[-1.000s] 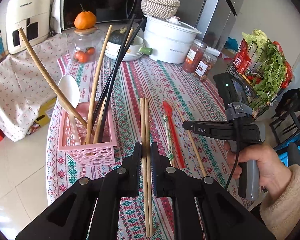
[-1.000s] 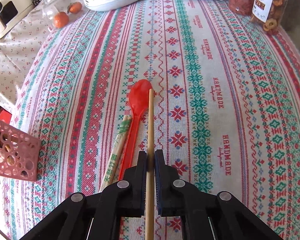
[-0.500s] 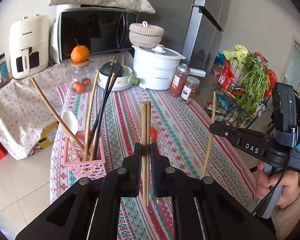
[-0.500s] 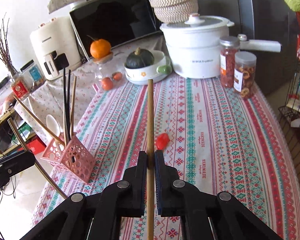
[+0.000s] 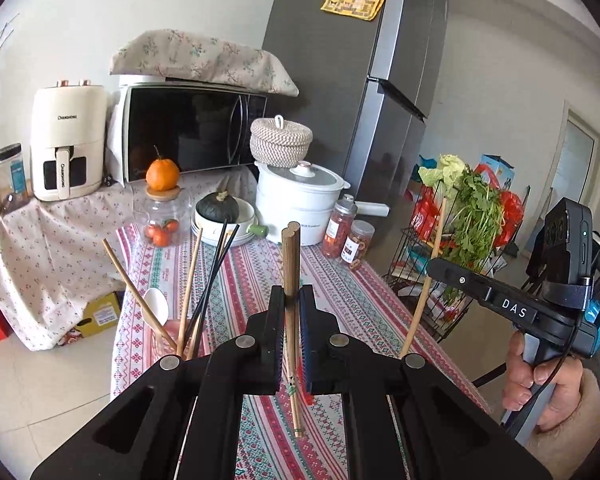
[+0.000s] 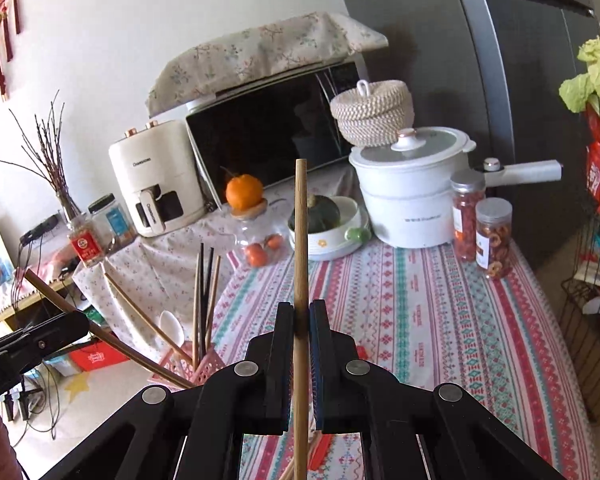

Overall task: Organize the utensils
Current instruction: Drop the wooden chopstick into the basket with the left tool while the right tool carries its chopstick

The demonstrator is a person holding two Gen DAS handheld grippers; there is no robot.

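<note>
My left gripper [image 5: 291, 300] is shut on a pair of dark wooden chopsticks [image 5: 290, 256], held up above the striped tablecloth [image 5: 340, 312]. My right gripper [image 6: 301, 312] is shut on a single pale wooden chopstick [image 6: 300, 232], also lifted. In the left wrist view the right gripper [image 5: 434, 267] hangs to the right with that pale wooden chopstick [image 5: 424, 292]. The pink basket [image 6: 178, 364] at the table's left edge holds several chopsticks and a white spoon [image 6: 171, 326]. A paper-wrapped chopstick [image 5: 296, 412] and a red spoon [image 6: 323, 446] lie on the cloth below the jaws.
At the back of the table stand a white pot [image 5: 300, 200], two jars [image 6: 494, 236], a bowl with a squash [image 5: 222, 216] and a glass jar topped by an orange [image 5: 162, 204]. A wire rack of vegetables [image 5: 460, 248] is right of the table; floor lies left.
Both grippers have risen from the table, each carrying its chopsticks, and tilted up toward level. The red spoon and wrapped chopstick stayed on the cloth.
</note>
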